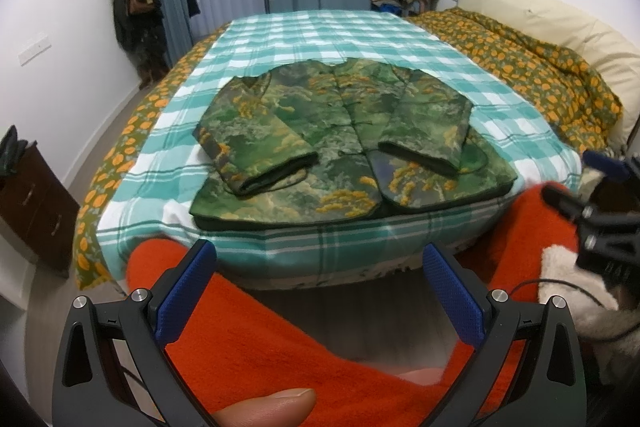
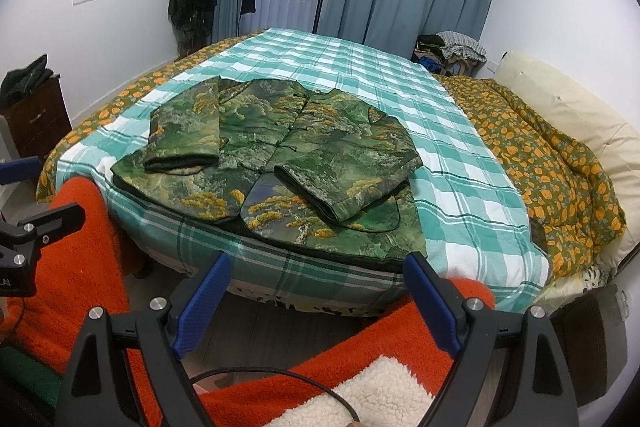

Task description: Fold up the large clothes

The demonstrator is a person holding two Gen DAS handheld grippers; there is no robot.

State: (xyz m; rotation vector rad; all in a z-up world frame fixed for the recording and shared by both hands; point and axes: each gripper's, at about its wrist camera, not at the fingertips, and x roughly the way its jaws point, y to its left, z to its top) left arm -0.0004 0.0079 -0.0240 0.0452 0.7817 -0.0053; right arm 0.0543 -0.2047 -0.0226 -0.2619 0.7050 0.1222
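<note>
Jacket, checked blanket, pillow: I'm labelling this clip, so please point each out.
jacket [image 1: 320,115], left wrist view, on its buttoned front.
checked blanket [image 2: 400,75], right wrist view, on a bare patch beyond the jacket.
pillow [image 2: 568,107], right wrist view, on its cream top.

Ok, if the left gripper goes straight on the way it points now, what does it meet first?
Probably the near edge of the bed, just below the green jacket. The open left gripper holds nothing and nothing shows between; depth is unclear.

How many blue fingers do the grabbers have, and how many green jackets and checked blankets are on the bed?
Blue fingers: 4, two on the left gripper and two on the right gripper
Green jacket: 1
Checked blanket: 1
Total: 6
</note>
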